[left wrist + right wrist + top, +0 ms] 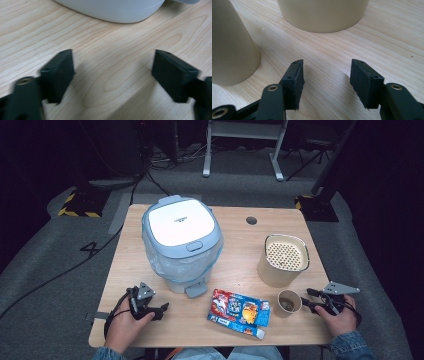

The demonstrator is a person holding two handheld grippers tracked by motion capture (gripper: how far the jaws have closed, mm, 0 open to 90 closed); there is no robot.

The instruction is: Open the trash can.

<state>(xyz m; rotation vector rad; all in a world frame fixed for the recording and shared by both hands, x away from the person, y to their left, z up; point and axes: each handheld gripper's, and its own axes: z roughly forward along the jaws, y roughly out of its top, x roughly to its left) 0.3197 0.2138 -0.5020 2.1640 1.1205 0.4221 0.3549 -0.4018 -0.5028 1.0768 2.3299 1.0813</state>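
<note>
Wooden worktop: bin at centre
Left tool: jaws apart, nothing between, near edge
Right tool: jaws apart, beside cup

on your tabletop the bin stands left, the canister right; before them lie the packet and, just right, the cup.

I can make out a short dark line of lettering on the white lid of the bin in front of me, but it is too small for me to read. The flat snack packet near my edge of the table has colourful print and a picture on it, and I cannot read any words there either. On the floor to my left I see a mark shaped like the figure 4.
</note>
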